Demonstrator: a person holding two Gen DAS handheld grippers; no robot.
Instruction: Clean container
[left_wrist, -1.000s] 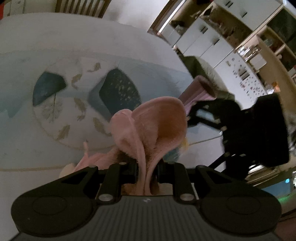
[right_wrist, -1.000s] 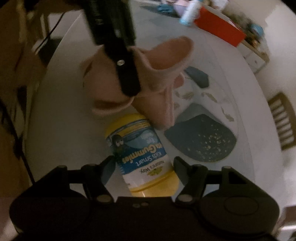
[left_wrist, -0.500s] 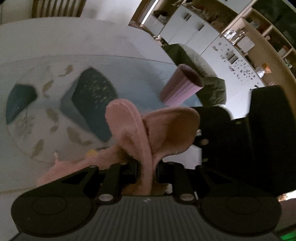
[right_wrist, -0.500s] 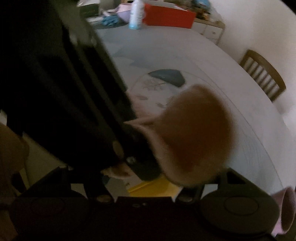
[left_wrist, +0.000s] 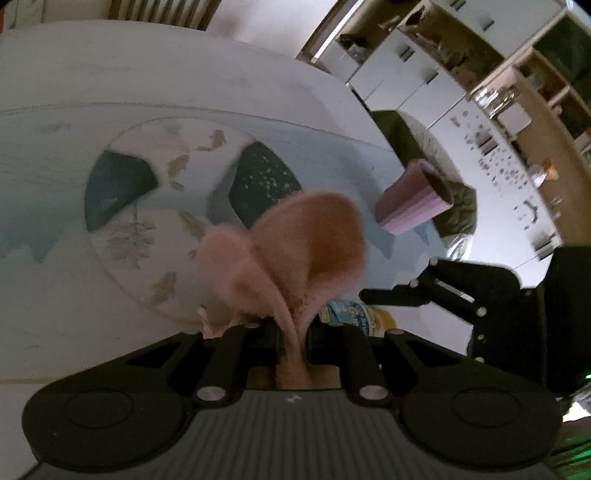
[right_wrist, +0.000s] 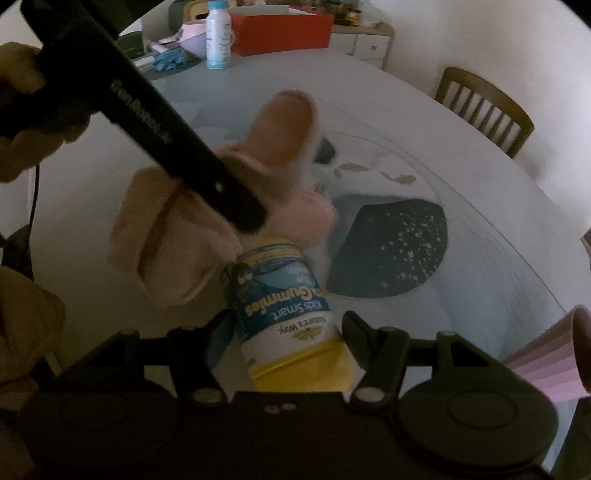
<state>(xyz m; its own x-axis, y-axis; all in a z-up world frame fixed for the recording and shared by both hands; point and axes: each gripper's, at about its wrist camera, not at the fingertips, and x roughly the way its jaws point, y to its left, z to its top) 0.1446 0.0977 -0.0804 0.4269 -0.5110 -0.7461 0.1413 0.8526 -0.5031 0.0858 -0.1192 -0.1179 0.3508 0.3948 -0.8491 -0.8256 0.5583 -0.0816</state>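
A yellow container (right_wrist: 284, 317) with a blue and white gummies label lies between the fingers of my right gripper (right_wrist: 280, 332), which is shut on it above the table. My left gripper (left_wrist: 291, 332) is shut on a fluffy pink cloth (left_wrist: 295, 251). In the right wrist view the left gripper (right_wrist: 207, 184) comes in from the upper left. There the pink cloth (right_wrist: 166, 243) bunches against the container's far end, blurred. From the left wrist, only a bit of the container (left_wrist: 354, 314) shows beneath the cloth, with the right gripper (left_wrist: 443, 291) beside it.
Under both grippers lies a pale blue placemat (right_wrist: 388, 251) with dark patches. A pink ribbed cup (left_wrist: 413, 206) lies on its side near the table edge. A white bottle (right_wrist: 218, 37), a red box (right_wrist: 280, 33) and a pink bowl (right_wrist: 194, 37) stand at the far end. A wooden chair (right_wrist: 480, 107) is behind the table.
The cloth in the left gripper swept over the container, hiding most of it half a second ago, and is now back at its far end. The right gripper keeps its hold.
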